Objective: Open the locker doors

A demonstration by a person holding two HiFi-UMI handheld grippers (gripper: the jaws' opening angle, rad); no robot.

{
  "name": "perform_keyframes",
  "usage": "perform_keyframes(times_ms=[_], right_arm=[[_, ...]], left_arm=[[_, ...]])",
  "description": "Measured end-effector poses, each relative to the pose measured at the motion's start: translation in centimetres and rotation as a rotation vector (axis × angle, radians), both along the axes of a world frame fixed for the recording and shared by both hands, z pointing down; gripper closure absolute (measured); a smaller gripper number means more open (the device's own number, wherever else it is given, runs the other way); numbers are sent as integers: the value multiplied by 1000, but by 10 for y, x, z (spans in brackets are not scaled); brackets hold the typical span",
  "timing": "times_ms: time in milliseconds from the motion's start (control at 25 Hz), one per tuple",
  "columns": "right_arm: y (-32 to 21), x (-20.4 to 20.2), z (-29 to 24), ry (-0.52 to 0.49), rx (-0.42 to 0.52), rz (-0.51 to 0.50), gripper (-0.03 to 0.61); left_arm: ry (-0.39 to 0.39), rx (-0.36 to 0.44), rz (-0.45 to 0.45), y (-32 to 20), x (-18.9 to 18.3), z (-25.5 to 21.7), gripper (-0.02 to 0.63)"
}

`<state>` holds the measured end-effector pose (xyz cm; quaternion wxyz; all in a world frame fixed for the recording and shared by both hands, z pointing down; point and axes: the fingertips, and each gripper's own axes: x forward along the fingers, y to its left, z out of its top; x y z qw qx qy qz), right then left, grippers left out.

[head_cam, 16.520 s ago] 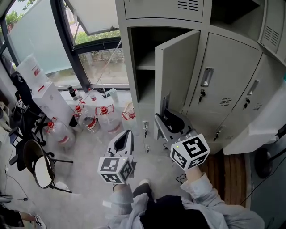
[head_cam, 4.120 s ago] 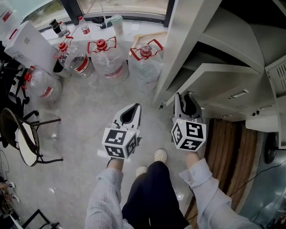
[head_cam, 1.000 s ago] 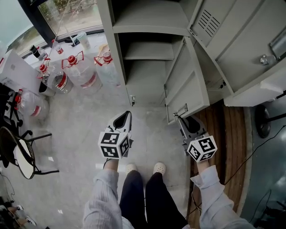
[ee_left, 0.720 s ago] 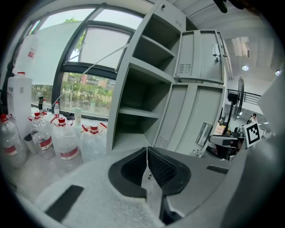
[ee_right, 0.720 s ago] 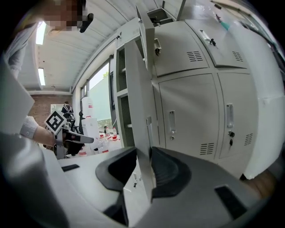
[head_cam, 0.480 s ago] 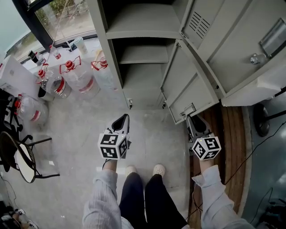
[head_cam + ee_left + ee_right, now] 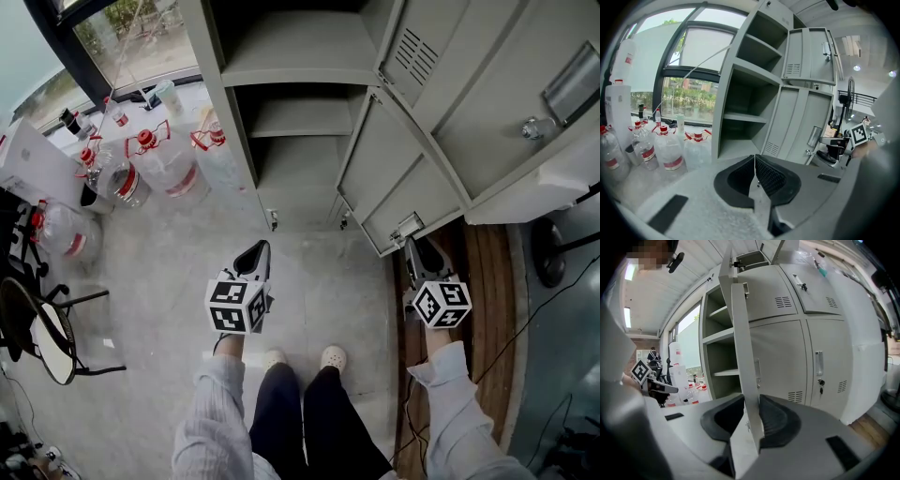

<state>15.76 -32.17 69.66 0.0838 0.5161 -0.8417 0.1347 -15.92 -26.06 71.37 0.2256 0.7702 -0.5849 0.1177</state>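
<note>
The grey locker (image 7: pixel 291 112) has its left column open, with bare shelves showing. The lower locker door (image 7: pixel 384 183) stands swung out. My right gripper (image 7: pixel 415 242) is at that door's free edge, by the handle (image 7: pixel 408 228). In the right gripper view the door's edge (image 7: pixel 745 357) runs up between the pads of the right gripper (image 7: pixel 751 401); the jaws have just been closing and now press on it. My left gripper (image 7: pixel 255 246) hovers over the floor in front of the locker, its left gripper (image 7: pixel 754 159) pads shut together on nothing.
Several water jugs (image 7: pixel 164 159) stand by the window at the left, next to white boxes (image 7: pixel 28 159). A chair (image 7: pixel 37 328) is at the far left. The neighbouring doors (image 7: pixel 818 362) are closed. A wooden strip (image 7: pixel 487 281) with cables runs under the right gripper.
My right gripper has moved to the right with the lower door's edge between its jaws, and the door has swung wider. The left gripper has stayed where it was.
</note>
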Motion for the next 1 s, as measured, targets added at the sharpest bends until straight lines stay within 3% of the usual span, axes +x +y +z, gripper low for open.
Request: perform_keyframes(times_ms=[240,480,720,1000], right_arm=[[2,4,1,-38,-39,35,477],[8,7,-12,-10,-34,69,477],[40,22,-52,-76,3,139,474],[79,7,-115,-143,47,128,474]], left_arm=[[-5,-12,2,2,-3,-7,601],[0,-14,4,6,-5,-20,601],[45,1,13,16,0,-49,601],[101,20,0,32,3,-87,601]])
